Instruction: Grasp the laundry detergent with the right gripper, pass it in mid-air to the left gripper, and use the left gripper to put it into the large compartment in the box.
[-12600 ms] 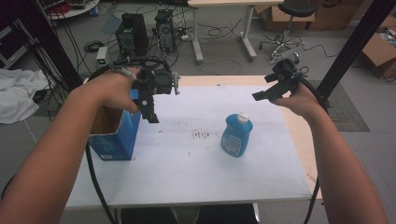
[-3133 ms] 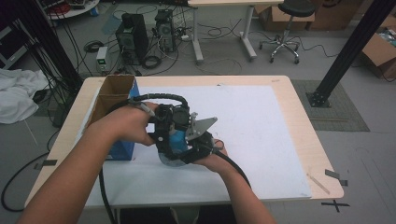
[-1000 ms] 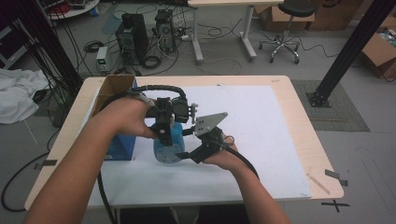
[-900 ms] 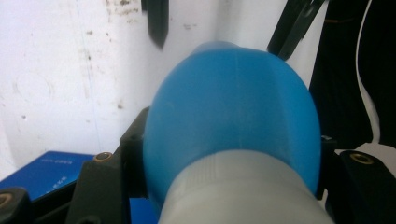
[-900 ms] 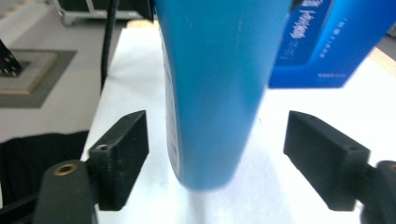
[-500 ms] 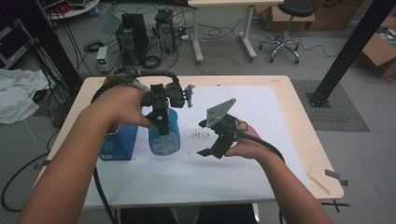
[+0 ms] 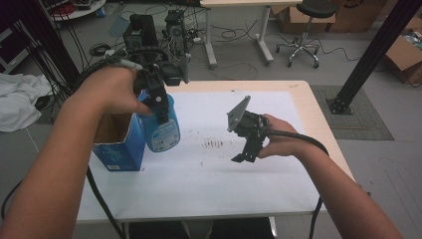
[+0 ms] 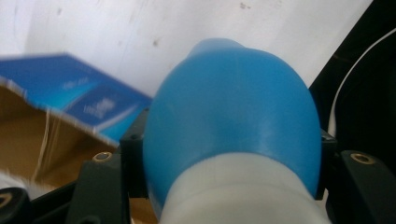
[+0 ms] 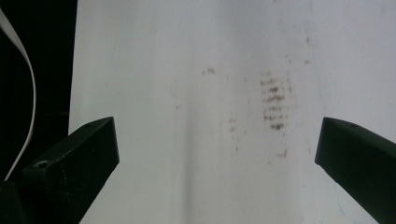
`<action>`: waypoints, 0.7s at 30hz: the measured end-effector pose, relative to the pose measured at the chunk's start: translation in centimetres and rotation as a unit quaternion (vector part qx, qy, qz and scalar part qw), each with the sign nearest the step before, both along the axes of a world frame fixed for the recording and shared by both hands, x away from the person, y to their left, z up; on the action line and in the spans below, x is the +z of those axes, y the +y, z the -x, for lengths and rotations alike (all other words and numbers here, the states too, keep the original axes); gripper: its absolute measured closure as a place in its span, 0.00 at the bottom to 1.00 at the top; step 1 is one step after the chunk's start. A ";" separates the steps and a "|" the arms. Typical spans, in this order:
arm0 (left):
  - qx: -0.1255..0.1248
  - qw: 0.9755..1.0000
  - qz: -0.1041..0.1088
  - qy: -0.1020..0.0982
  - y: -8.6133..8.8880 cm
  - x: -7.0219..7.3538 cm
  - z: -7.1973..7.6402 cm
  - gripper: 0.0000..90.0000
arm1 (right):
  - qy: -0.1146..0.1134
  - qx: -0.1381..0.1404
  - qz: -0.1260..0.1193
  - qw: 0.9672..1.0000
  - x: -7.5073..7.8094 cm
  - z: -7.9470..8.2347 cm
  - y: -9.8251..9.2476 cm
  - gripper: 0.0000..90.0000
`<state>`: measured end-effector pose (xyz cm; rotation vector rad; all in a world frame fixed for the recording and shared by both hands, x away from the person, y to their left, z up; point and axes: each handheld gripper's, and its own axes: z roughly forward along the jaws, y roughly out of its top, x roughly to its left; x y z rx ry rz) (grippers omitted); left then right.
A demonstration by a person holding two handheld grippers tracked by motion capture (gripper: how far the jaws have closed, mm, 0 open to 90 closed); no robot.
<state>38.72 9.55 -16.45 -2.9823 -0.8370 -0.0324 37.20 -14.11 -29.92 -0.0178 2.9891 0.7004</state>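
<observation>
The blue bottle [image 7: 161,130] and the blue box [image 7: 117,150] both have labels, but the words are too small and blurry to read.

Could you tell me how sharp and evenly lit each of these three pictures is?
High view: even light, soft detail, slight blur on the left gripper holding the blue bottle. Left gripper view: the bottle is so close it is out of focus, and the blue box is smeared. Right gripper view: bright, washed-out white table cover, with its brown smudges readable.

Bottle [image 7: 161,127] right of box [image 7: 115,144] (touching).
</observation>
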 end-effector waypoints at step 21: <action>0.255 0.967 0.011 -0.006 8.3 6.7 -1.8 0.43 | -0.007 0.012 0.134 0.991 -1.8 -0.7 -1.9 0.00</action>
